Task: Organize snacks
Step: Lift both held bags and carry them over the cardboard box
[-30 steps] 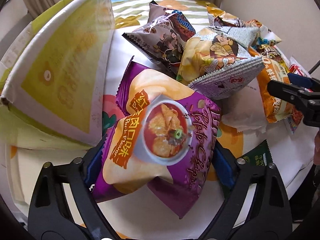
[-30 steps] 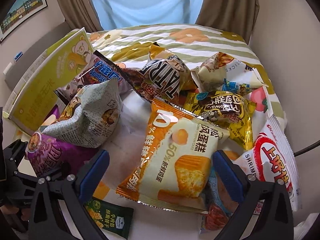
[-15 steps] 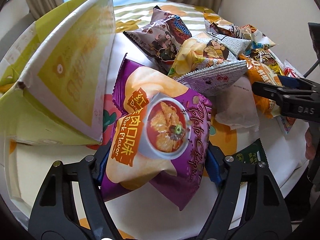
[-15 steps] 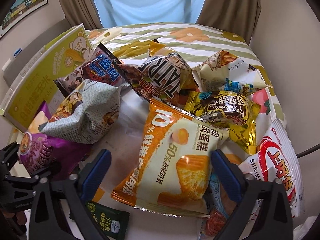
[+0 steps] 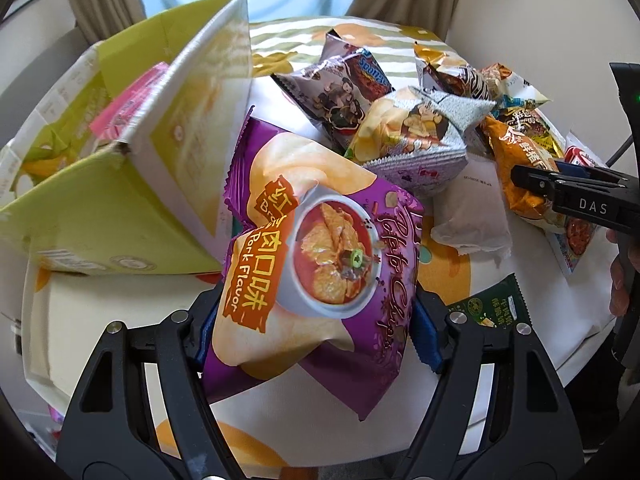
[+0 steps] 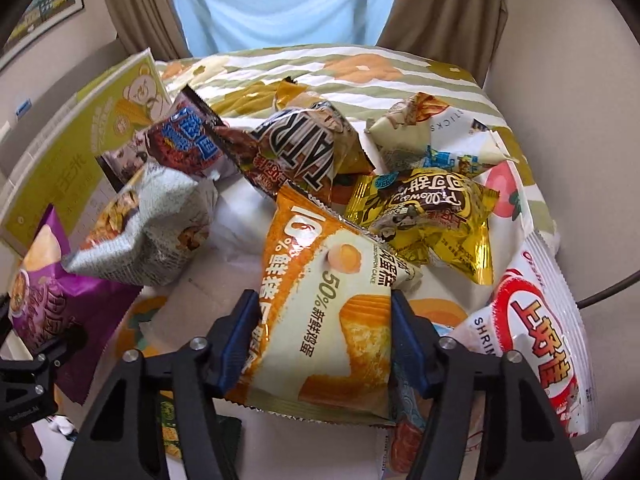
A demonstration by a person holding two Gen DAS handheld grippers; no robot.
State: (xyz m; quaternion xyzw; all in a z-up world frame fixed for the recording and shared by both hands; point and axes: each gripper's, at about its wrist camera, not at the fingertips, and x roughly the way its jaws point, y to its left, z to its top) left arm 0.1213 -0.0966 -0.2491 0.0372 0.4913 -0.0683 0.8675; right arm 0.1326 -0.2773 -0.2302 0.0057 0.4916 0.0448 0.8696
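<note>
A: The left hand-held gripper (image 5: pixel 316 320) has the purple chip bag (image 5: pixel 316 248) pinched across its lower half, pads pressing both side edges. The bag fills the middle of the left wrist view, raised off the cloth-covered bench (image 5: pixel 120 312), with the open green carton (image 5: pixel 120 184) just to its left.

B: How will it handle?

A: Light and puffed with air, I'd say. Slick film, crushable chips inside. Squeeze gently and hold by the sides or a sealed edge, otherwise it may slip or pop.

B: And the right hand-held gripper (image 6: pixel 318 336)?

A: Its jaws are closing, and the orange cake packet (image 6: pixel 320 312) sits between them at lower centre of the right wrist view. The pads look to be touching both of its side edges. That one is soft too, probably a squashable cake, so mid-body grip with little force.

B: What does each view add?

A: The left wrist view looks into the carton at upper left, where something pink (image 5: pixel 124 108) already lies. The right view sees only the carton's printed outer wall. But the right view shows the whole spread: the gold packet (image 6: pixel 424 216), the red-and-white shrimp snack bag (image 6: pixel 544 344) at lower right, and the dark-lettered bag (image 6: pixel 304 148) at centre top, mostly cramped at the left view's right edge.
</note>
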